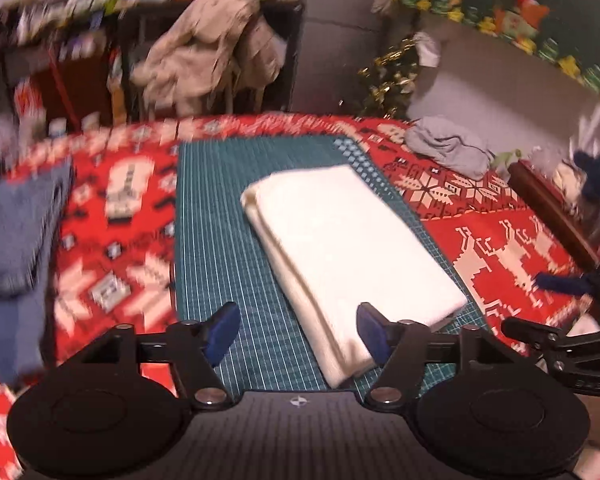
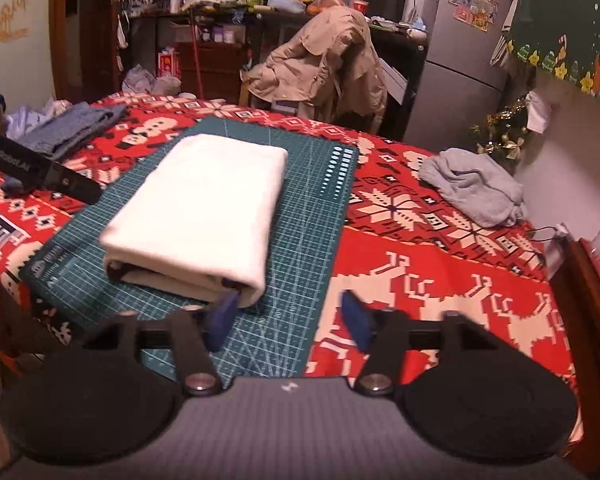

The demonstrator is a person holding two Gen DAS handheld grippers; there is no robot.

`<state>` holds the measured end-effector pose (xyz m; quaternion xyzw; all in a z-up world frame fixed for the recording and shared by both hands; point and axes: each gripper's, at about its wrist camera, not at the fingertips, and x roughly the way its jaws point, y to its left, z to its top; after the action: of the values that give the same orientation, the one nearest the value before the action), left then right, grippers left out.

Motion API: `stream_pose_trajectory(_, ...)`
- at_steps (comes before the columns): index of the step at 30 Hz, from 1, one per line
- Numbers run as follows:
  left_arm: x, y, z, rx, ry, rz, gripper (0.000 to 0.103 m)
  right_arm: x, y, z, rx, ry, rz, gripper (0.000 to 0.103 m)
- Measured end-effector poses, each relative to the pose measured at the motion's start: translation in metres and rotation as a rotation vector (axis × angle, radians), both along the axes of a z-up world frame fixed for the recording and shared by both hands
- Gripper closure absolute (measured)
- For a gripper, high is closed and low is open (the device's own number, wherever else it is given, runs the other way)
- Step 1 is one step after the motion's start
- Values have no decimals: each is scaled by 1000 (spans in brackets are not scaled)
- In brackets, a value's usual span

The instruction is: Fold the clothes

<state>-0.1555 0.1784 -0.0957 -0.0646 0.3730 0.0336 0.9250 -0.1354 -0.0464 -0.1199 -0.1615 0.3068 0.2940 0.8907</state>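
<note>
The left gripper (image 1: 296,334) has its jaws spread wide with nothing between them; its blue right pad (image 1: 370,332) overlaps the near end of the folded white cloth (image 1: 352,240), though contact cannot be confirmed. The right gripper (image 2: 286,322) is likewise parted and empty, its blue left pad (image 2: 220,322) just at the cloth's (image 2: 204,208) near right corner. The cloth lies folded into a thick rectangle on the green cutting mat (image 2: 312,240), which sits mid-table on the red patterned tablecloth (image 2: 440,280). A grey garment (image 2: 476,188) lies crumpled near the table's far right edge, and a blue garment (image 2: 68,128) towards the far left corner.
</note>
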Motion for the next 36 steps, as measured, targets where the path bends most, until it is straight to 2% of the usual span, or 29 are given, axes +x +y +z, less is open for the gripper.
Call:
stream_pose_trajectory(2, 0, -5, 2, 42, -17, -27, 32, -6, -2, 0, 25, -27, 2, 10)
stream_pose_trajectory(4, 1, -8, 3, 51, -22, -66, 27, -11, -3, 0, 53, -54, 12, 1)
stream_pose_trajectory(7, 2, -13, 3, 49, -38, -107, 26, -7, 6, -2, 79, -85, 13, 1)
stream_pose_trajectory(11, -2, -19, 7, 16, -122, -142, 26, -1, 6, -6, 120, -73, 21, 1)
stream_pose_trajectory(15, 1, -43, 6, 127, -129, -144, 21, -2, 6, -13, 144, -98, -67, 1)
stream_pose_trajectory(16, 4, -47, 4, 128, -115, -159, 25, -2, 7, -15, 141, -100, -96, 1)
stream_pose_trajectory(18, 8, -49, 1, 73, -110, -208, 34, -2, 9, -21, 140, -86, -137, 6)
stream_pose_trajectory(20, 15, -52, -4, 55, -84, -226, 45, 3, 12, -28, 127, -42, -134, 36)
stream_pose_trajectory(21, 19, -55, -5, 63, -78, -232, 51, 6, 14, -32, 116, -19, -131, 45)
stream_pose_trajectory(22, 22, -58, -5, 72, -78, -237, 56, 9, 15, -35, 108, 2, -131, 63)
stream_pose_trajectory(23, 25, -60, -5, 80, -77, -244, 58, 11, 16, -37, 106, 13, -130, 70)
stream_pose_trajectory(32, 48, -68, -10, 90, -33, -261, 60, 16, 37, -53, 31, 19, -37, 80)
stream_pose_trajectory(36, 53, -72, -14, 100, -9, -274, 70, 17, 45, -57, -14, -36, -8, 80)
